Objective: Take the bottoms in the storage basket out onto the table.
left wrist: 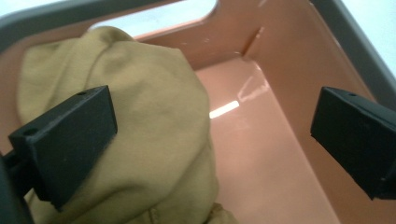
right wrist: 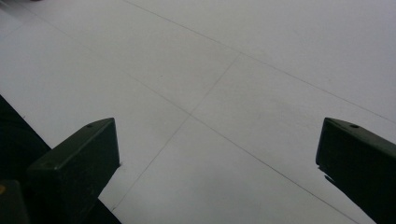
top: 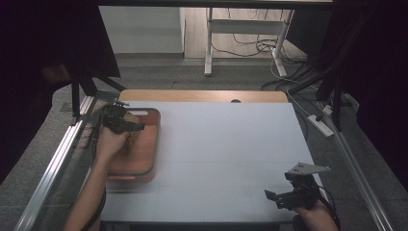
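The left gripper [left wrist: 212, 140] hangs inside the orange bin [left wrist: 280, 140] at the table's [top: 221, 159] left edge, jaws wide apart, one beside a bunched mustard-yellow cloth [left wrist: 154, 140] (lying against the bin's far wall). The right gripper [top: 276, 198], jaws also apart, hovers near the table's front right corner.

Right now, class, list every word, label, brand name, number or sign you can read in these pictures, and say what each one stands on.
There are none to read.
Orange bin: plain walls, no label.
Mustard-yellow cloth in the bin: no tag or print shows.
White table: thin seam lines, no writing.
Left hand-held gripper and right hand-held gripper: black jaws with small holes, no markings.
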